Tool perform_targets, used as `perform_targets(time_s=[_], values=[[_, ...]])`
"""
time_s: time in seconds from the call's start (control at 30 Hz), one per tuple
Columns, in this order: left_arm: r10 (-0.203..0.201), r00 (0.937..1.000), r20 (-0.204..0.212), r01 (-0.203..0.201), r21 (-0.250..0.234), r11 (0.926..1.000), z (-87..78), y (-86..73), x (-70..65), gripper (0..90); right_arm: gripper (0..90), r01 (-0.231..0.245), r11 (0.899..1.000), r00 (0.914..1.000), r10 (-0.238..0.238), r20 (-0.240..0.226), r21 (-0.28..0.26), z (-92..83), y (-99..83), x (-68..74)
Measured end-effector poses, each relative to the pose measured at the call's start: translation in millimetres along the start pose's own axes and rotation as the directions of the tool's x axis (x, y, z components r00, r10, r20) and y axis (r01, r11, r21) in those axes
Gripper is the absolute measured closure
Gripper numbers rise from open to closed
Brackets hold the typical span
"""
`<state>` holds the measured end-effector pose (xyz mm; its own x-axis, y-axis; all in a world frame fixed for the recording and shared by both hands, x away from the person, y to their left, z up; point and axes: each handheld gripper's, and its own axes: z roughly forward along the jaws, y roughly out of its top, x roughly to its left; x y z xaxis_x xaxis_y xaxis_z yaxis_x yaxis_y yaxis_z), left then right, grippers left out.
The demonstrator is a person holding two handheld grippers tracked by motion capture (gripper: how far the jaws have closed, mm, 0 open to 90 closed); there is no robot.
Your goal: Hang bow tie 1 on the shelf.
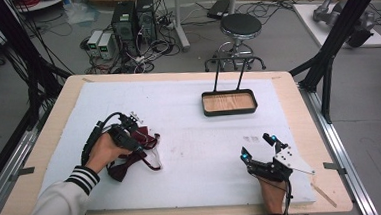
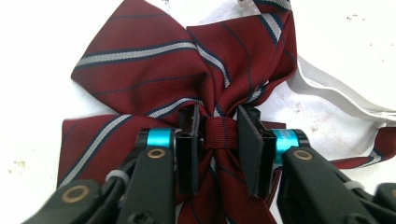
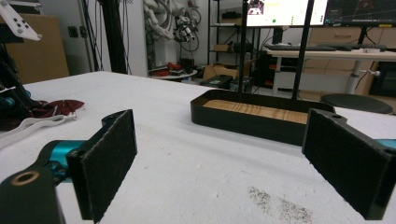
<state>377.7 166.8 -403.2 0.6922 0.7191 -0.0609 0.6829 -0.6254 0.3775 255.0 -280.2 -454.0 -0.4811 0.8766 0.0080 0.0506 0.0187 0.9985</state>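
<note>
While the left gripper (image 2: 218,135) sits on the bow tie (image 2: 187,79) at the left of the white pad (image 1: 190,137), its jaws stand either side of the centre knot, almost touching it; whether they press it I cannot tell. Its woven maroon cloth carries grey and navy stripes, with a white elastic strap (image 2: 336,95) alongside. Wide open and empty, the right gripper (image 1: 259,146) rests well apart. Beyond stands a black tray (image 1: 229,111) with a wooden floor.
</note>
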Motion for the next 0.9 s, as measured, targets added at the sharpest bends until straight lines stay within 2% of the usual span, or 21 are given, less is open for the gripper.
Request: perform_targets(time_s=[0.37, 0.5, 0.9], values=[[0.003, 1.0000, -0.002, -0.003, -0.012, 0.9999, -2.3, -1.2, 0.4, 73.1, 9.4, 0.000, 1.000, 1.0000, 0.000, 0.001, 0.001, 0.0, 0.1, 0.1], [0.010, 0.9998, -0.015, -0.011, -0.032, 0.9994, -4.4, -1.9, -0.3, 73.7, 9.4, -0.003, 1.000, 1.0000, 0.003, 0.000, 0.003, -0.1, 0.0, 0.6], [0.010, 0.9999, -0.010, -0.011, -0.083, 0.9965, -10.9, -4.4, 1.9, 74.0, 9.4, -0.004, 1.000, 1.0000, 0.004, 0.000, 0.005, -0.2, 0.1, 0.9]])
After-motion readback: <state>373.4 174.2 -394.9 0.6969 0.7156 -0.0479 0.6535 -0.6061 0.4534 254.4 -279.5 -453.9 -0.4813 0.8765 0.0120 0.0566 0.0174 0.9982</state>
